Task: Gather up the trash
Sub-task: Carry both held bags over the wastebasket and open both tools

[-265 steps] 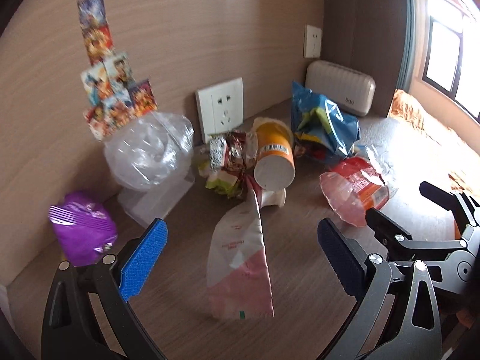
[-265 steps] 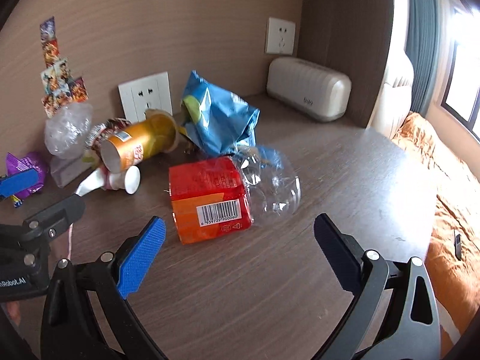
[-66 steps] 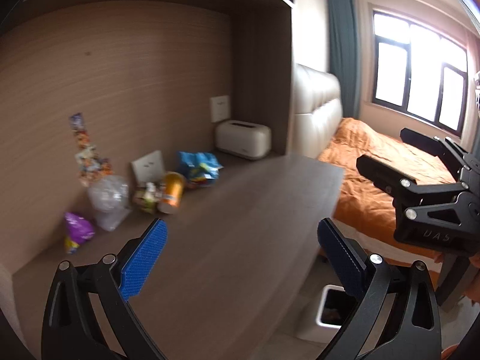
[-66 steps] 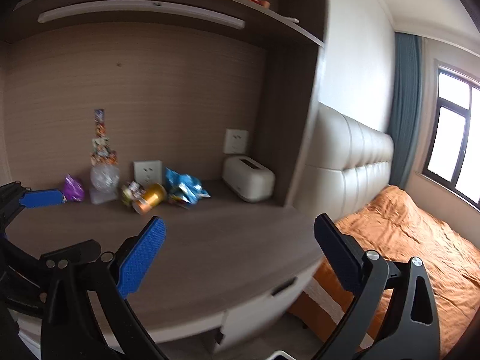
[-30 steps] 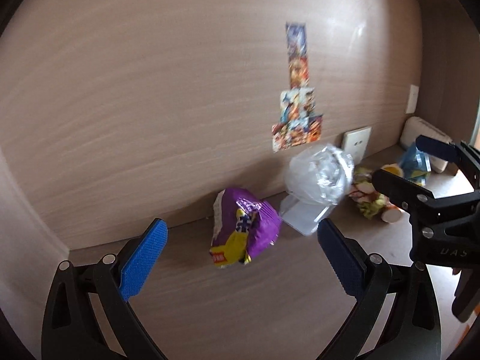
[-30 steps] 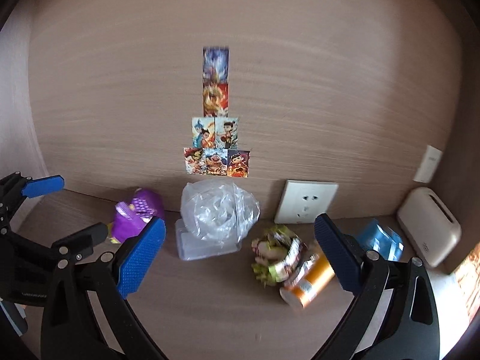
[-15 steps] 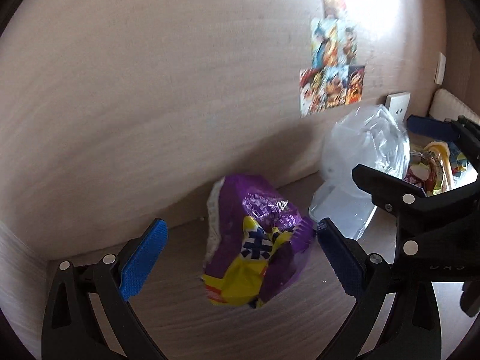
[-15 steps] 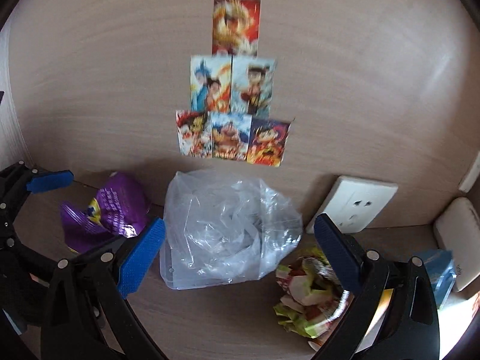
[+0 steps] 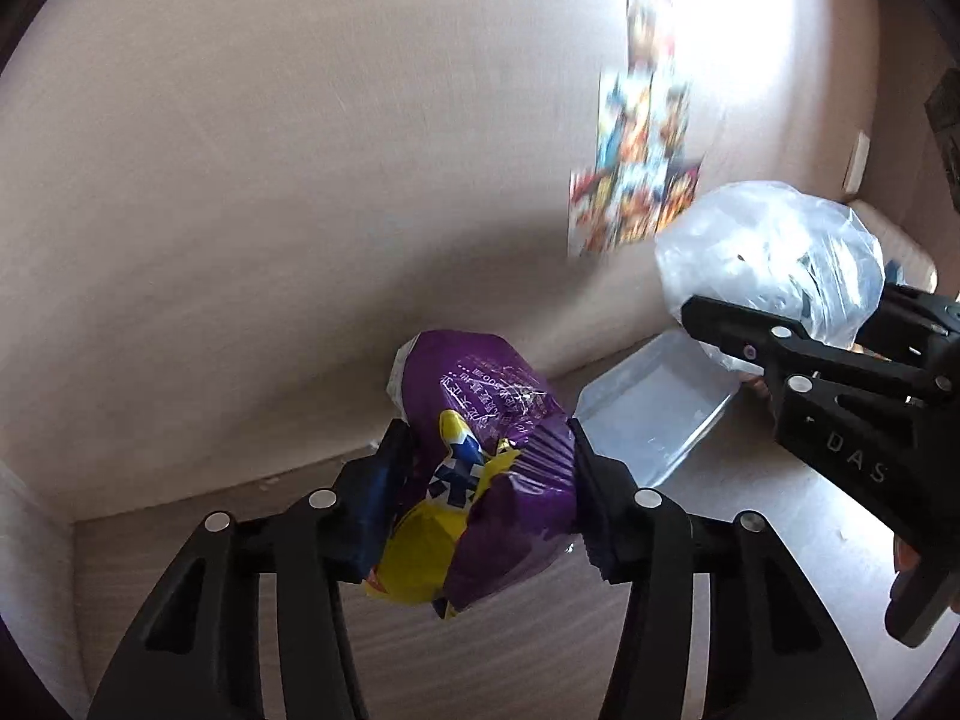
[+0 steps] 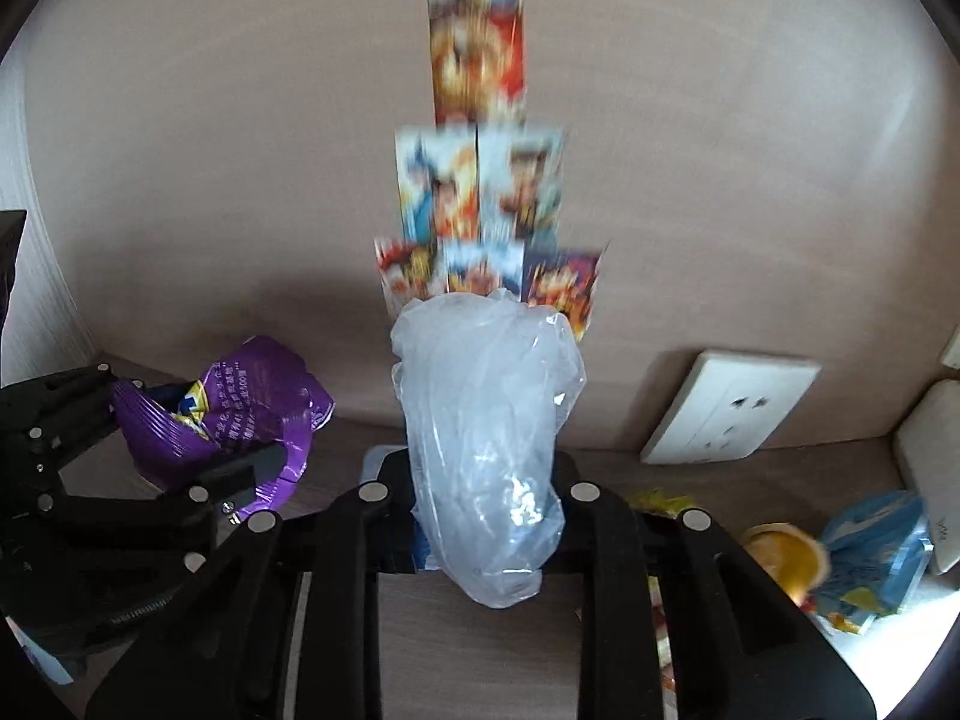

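A crumpled purple and yellow snack bag [image 9: 480, 408] sits between the blue pads of my left gripper [image 9: 480, 498]. Its jaws are closing and the pads squeeze the bag's sides. In the right wrist view my right gripper [image 10: 486, 516] is closing on a clear plastic bag [image 10: 486, 420], which bulges up between its fingers. That view also shows the purple bag [image 10: 240, 402] in the left gripper [image 10: 180, 420] at the left. The left wrist view shows the right gripper [image 9: 804, 306] around the clear bag [image 9: 768, 252]. Both bags are low over the wooden desk [image 9: 540, 660].
A clear plastic tray [image 9: 648, 414] lies under the clear bag. Right of it are a wall socket [image 10: 732, 408], an orange cup [image 10: 780, 558], a blue chip bag [image 10: 870, 552] and a white box [image 10: 930, 468]. Stickers [image 10: 480, 210] cover the wall panel close behind.
Both grippers have moved in and down toward the wall. Both stood wide open; now the left has closed on the purple bag and the right on the clear bag.
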The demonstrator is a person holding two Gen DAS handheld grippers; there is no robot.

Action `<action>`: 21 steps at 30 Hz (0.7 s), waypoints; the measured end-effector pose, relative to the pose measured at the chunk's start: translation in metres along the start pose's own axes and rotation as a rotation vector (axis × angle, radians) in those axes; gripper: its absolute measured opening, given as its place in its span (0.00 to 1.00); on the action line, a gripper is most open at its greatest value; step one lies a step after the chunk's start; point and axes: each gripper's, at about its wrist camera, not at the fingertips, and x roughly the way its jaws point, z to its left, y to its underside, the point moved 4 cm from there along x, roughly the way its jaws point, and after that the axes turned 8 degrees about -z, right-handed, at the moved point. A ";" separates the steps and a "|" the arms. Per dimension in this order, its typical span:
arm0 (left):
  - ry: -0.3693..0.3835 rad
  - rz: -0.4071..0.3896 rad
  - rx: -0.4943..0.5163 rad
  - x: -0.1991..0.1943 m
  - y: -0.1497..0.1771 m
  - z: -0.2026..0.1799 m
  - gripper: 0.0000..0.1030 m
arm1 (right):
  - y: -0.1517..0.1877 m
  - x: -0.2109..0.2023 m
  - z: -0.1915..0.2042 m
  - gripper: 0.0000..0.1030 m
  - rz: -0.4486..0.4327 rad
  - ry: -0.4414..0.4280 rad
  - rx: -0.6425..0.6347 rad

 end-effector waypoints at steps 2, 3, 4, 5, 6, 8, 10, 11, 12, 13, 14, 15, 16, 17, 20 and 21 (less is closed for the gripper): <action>0.004 -0.022 -0.011 -0.014 -0.007 0.000 0.49 | -0.005 -0.018 0.000 0.24 -0.026 0.003 0.016; 0.004 -0.038 -0.013 -0.025 -0.011 0.001 0.48 | -0.007 -0.025 -0.002 0.24 -0.037 0.002 0.024; 0.005 -0.053 -0.014 -0.034 -0.015 0.000 0.48 | -0.009 -0.033 -0.002 0.24 -0.047 0.003 0.029; 0.007 -0.067 -0.014 -0.043 -0.020 -0.002 0.48 | -0.012 -0.045 -0.001 0.24 -0.066 0.009 0.036; 0.011 -0.080 -0.015 -0.050 -0.023 -0.004 0.48 | -0.015 -0.055 -0.001 0.24 -0.081 0.013 0.042; 0.021 -0.100 -0.007 -0.067 -0.030 -0.007 0.48 | -0.018 -0.074 -0.001 0.24 -0.103 0.020 0.053; 0.027 -0.117 0.005 -0.084 -0.031 -0.009 0.48 | -0.023 -0.092 0.000 0.24 -0.125 0.028 0.061; 0.033 -0.122 0.007 -0.091 -0.031 -0.006 0.48 | -0.027 -0.099 0.001 0.24 -0.138 0.035 0.063; 0.047 -0.129 0.009 -0.098 -0.032 -0.008 0.48 | -0.028 -0.107 0.001 0.24 -0.145 0.042 0.064; 0.060 -0.141 0.014 -0.107 -0.034 -0.011 0.48 | -0.030 -0.117 0.002 0.24 -0.158 0.051 0.067; 0.067 -0.149 0.019 -0.113 -0.034 -0.012 0.48 | -0.030 -0.128 0.003 0.24 -0.171 0.060 0.072; 0.083 -0.158 0.027 -0.128 -0.034 -0.018 0.48 | -0.030 -0.138 0.004 0.24 -0.178 0.069 0.077; 0.097 -0.166 0.033 -0.136 -0.034 -0.022 0.48 | -0.032 -0.140 0.007 0.24 -0.182 0.079 0.079; 0.107 -0.171 0.037 -0.142 -0.033 -0.023 0.48 | -0.031 -0.147 0.009 0.24 -0.188 0.088 0.081; 0.149 -0.195 0.058 -0.165 -0.032 -0.034 0.48 | -0.027 -0.182 0.009 0.24 -0.209 0.129 0.103; 0.167 -0.202 0.069 -0.173 -0.032 -0.044 0.48 | -0.023 -0.194 0.012 0.24 -0.216 0.144 0.107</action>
